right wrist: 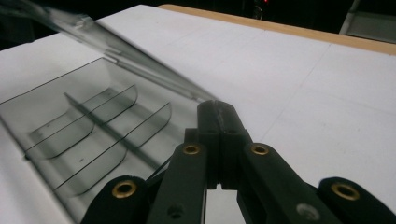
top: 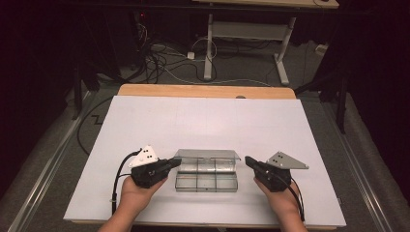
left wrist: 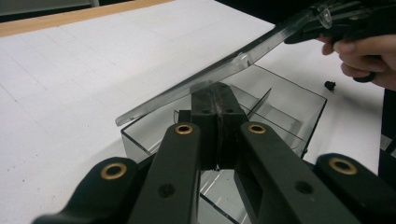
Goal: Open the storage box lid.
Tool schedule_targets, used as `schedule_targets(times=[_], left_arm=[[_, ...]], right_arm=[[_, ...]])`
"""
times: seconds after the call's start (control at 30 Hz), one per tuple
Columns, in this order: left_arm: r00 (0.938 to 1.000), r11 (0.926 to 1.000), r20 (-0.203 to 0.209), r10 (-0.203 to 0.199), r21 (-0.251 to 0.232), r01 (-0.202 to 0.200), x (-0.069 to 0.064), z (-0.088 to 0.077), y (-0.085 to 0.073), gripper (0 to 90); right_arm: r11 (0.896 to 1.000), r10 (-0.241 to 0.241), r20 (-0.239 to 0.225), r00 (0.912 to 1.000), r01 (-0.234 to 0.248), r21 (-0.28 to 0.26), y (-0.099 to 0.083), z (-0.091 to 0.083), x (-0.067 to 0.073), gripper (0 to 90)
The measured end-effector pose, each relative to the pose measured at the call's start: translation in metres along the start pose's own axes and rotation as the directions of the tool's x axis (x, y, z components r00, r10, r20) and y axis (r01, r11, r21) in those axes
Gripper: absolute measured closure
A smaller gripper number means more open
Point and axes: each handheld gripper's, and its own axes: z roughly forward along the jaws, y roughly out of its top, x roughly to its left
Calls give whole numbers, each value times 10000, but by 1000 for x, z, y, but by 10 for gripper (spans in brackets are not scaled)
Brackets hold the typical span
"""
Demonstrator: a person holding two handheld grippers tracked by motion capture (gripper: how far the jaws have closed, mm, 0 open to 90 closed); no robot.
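The clear plastic box (top: 206,175) sits near the front of the white bench (top: 203,121), its lid (top: 208,155) half raised. Left tool (top: 175,163) and right tool (top: 248,161) — both closed, empty — flank the lid ends. Closing or opening likely follows — needing even pressure from both sides.

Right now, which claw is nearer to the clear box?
Left. The left claw touches the clear box at its left end; the right claw sits slightly off its right end.
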Motion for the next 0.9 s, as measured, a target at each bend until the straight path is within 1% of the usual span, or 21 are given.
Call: schedule_targets(times=[0.03, 0.07, 0.17, 0.3, 0.4, 0.53, 0.6, 0.67, 0.77, 0.9], left_arm=[[10000, 10000, -4, -30, 8, 30, 1, 1, 0, 866], [9999, 9999, 24, -111, -25, 111, 2, 2, 0, 866], [9999, 9999, 7, -120, -36, 120, 3, 5, 1, 866], [9998, 9998, -8, -203, -28, 203, 7, 9, 2, 866], [9998, 9998, -67, -171, -53, 171, 9, 11, 4, 867], [9997, 9997, -115, -212, -120, 211, 12, 14, 7, 867], [9997, 9997, -157, -206, -128, 204, 13, 16, 9, 867], [9996, 9997, -189, -216, -119, 214, 15, 17, 10, 867], [9994, 9998, -265, -204, -52, 203, 17, 19, 12, 867], [9992, 9999, -364, -158, 55, 160, 20, 24, 16, 867]], right_arm=[[10000, -90, 52, 9999, 90, 9, 2, 4, -2, 900], [9999, -91, 66, 9999, 91, 58, 4, 8, -4, 900], [9999, -63, 86, 9999, 62, 110, 8, 20, -10, 900], [9998, -188, 49, 9998, 187, 47, 13, 29, -10, 900], [9997, -234, 22, 9997, 234, -29, 18, 33, -10, 900], [9998, -175, -29, 9998, 175, -100, 23, 38, -11, 900], [9996, -241, -67, 9997, 239, -178, 25, 40, -12, 900], [9996, -153, -126, 9998, 149, -260, 27, 40, -14, 900], [9989, -108, -119, 9999, 102, -449, 31, 39, -16, 900], [9987, -177, -118, 9998, 171, -476, 33, 42, -19, 900]])
